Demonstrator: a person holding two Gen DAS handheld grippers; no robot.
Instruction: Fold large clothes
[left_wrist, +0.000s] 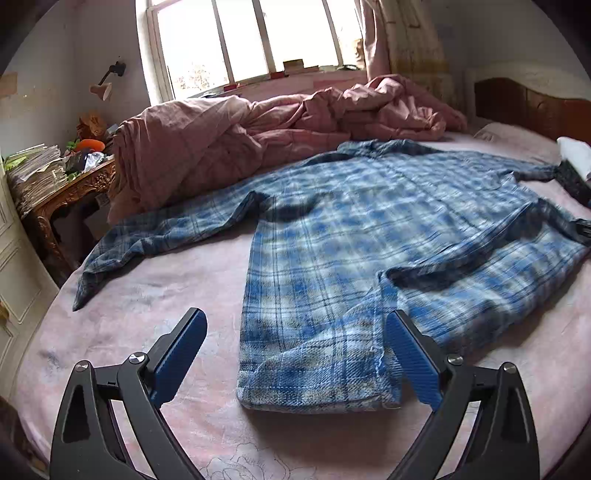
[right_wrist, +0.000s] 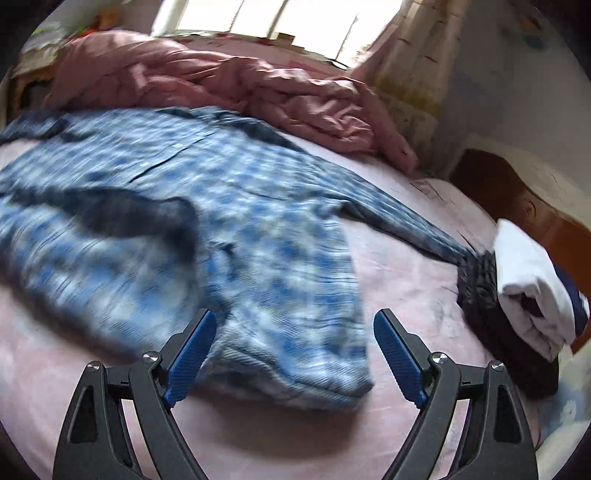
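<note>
Blue plaid shirt spread flat across middle of bed, hem twd near edge, collar twd far edge by crumpled pink duvet. One sleeve stretched twd left edge, other twd folded clothes stack at right edge. Left gripper fingers spread wide, hovering over hem corner, holding nothing. Right gripper fingers likewise spread wide over other hem corner; view blurred.
</note>
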